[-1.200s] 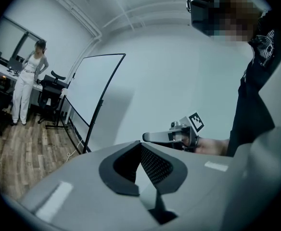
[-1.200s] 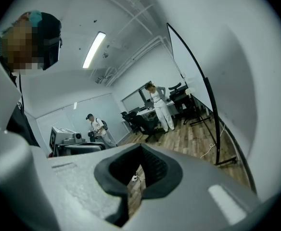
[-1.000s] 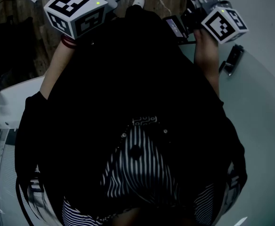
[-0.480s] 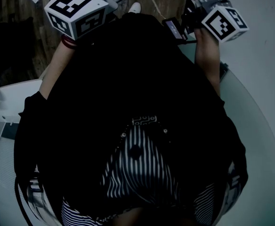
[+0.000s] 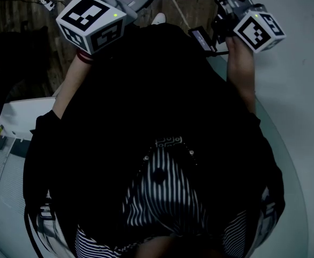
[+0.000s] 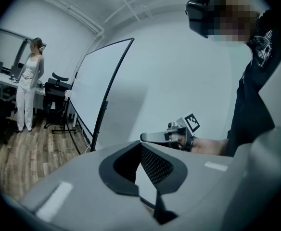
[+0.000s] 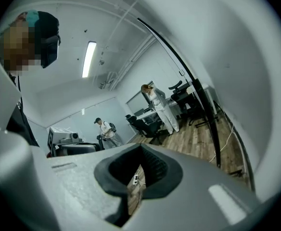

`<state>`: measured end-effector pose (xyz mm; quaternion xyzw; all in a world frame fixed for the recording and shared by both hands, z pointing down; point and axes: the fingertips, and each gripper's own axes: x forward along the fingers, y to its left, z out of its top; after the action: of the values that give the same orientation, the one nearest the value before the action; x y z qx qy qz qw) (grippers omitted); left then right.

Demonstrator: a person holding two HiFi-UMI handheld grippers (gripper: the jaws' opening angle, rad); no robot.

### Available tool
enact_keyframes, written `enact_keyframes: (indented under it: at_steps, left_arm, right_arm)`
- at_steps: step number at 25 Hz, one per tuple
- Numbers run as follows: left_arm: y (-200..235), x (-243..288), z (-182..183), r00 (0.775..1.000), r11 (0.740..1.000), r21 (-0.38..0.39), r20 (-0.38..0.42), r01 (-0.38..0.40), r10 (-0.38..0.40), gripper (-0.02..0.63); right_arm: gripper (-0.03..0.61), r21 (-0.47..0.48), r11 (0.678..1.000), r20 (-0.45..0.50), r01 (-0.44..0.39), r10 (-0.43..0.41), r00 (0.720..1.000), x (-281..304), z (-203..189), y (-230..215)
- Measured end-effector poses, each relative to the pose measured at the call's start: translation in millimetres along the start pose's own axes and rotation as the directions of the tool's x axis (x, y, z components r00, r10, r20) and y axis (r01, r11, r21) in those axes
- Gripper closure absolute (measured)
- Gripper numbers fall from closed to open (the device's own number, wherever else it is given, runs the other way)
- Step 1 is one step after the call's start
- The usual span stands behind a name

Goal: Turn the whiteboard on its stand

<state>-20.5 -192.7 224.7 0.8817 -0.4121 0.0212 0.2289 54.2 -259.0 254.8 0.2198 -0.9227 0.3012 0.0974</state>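
Holds the left tongs [image 6: 144,176] raised at the left, jaws a narrow gap apart, with nothing between them but pale background. Looking along them, past a person [image 6: 27,88] and an office chair [image 6: 56,93], finds the whiteboard [image 6: 93,83] on its stand [image 6: 98,129], well apart and off to the upper left of the jaws. Leans, with the long side running up and to the right along a dark frame edge [image 6: 121,66] above the wooden floor [image 6: 20,153].

Further right, carries the right tongs [image 7: 134,183], likewise slightly parted and empty, with floor seen through the gap. Puts that same dark edge up and to the right of these jaws, large in the right gripper view, so probably the nearer hand for a first grip. Cannot tell whether the pale sheet right of the edge is board face or wall. No contact yet from either tongs. Likely calls for a reach forward to the frame edge before any turning.
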Motion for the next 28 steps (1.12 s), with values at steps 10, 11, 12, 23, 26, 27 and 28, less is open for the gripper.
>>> enact_keyframes:
  at_steps: [10, 11, 12, 23, 26, 27, 28]
  left_arm:
    - [-9.1, 3.6, -7.2, 0.999, 0.999, -0.014, -0.002, 0.034, -0.034, 0.616]
    - [-10.3, 4.7, -8.4, 0.999, 0.999, -0.012, -0.001, 0.046, -0.046, 0.616]
    - [-8.7, 7.6, -9.0, 0.998, 0.998, -0.005, 0.002, 0.059, -0.059, 0.615]
    - [23.2, 44.0, -35.0, 0.990, 0.989, 0.039, -0.011, 0.140, -0.140, 0.616]
    - [54.1, 46.0, -5.0, 0.990, 0.990, 0.030, 0.008, 0.137, -0.138, 0.616]
    - [72.0, 50.7, 3.5, 0.991, 0.990, 0.024, 0.010, 0.137, -0.137, 0.617]
    - [91.3, 57.4, 8.6, 0.990, 0.990, 0.021, 0.009, 0.138, -0.138, 0.616]
  right_arm:
    - [0.578, -0.005, 1.000, 0.032, 0.023, -0.023, 0.999, -16.0, -4.3, 1.9]
    - [0.578, -0.001, 1.000, 0.043, 0.031, -0.031, 0.999, -19.1, -4.9, 2.5]
    - [0.578, 0.002, 0.999, 0.059, 0.038, -0.038, 0.998, -20.4, -5.2, 1.4]
    - [0.578, 0.005, 0.995, 0.118, 0.104, -0.103, 0.988, -7.1, -26.8, -38.2]
    - [0.578, -0.004, 0.995, 0.111, 0.103, -0.102, 0.989, 23.3, 4.0, -38.6]
    - [0.578, -0.002, 0.994, 0.102, 0.105, -0.105, 0.989, 39.4, 13.3, -46.4]
    - [0.578, -0.001, 0.994, 0.097, 0.107, -0.107, 0.990, 56.4, 21.3, -57.0]
